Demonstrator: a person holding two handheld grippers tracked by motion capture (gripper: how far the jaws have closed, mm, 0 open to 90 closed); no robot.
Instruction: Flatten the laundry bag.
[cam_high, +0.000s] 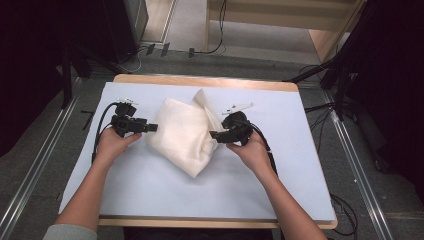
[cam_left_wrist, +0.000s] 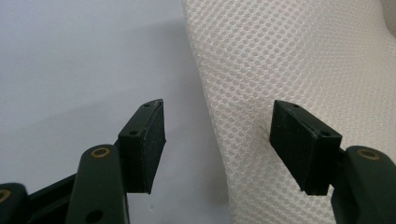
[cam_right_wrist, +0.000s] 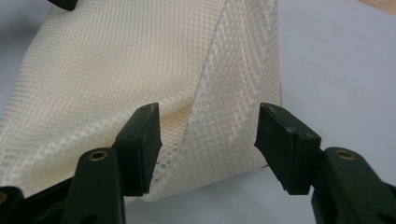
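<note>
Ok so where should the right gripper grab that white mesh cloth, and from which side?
Probably the raised fold along the mesh cloth's right edge, coming in level from the right. That ridge already stands up off the table between the open right gripper jaws, so the pads could pinch it without scraping.

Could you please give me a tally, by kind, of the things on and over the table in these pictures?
Cream mesh cloths: 1
Pale blue table covers: 1
Black grippers: 2, the left gripper and the right gripper, both open
Hands: 2, the left hand and the right hand
Total: 6
</note>
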